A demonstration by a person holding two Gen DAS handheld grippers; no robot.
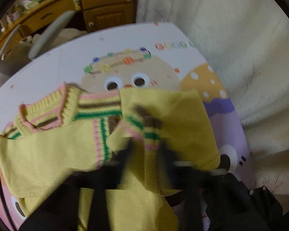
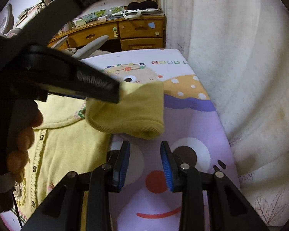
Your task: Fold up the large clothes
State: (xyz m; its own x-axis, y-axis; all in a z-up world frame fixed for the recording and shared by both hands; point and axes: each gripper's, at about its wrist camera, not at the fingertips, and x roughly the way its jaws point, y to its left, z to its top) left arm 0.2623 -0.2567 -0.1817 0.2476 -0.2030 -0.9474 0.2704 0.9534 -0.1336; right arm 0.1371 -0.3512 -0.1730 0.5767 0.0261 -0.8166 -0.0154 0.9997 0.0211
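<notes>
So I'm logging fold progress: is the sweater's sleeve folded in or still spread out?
Folded in: the sleeve is doubled over the sweater, its cuff pinched in the shut left gripper.

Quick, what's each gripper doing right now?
Left gripper: closed on the yellow sweater.
Right gripper: open, holding nothing.

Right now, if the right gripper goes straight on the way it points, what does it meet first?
Probably the cartoon mat: nothing lies between the right gripper's open blue fingers. The yellow sleeve hangs just beyond; depth is unclear.
</notes>
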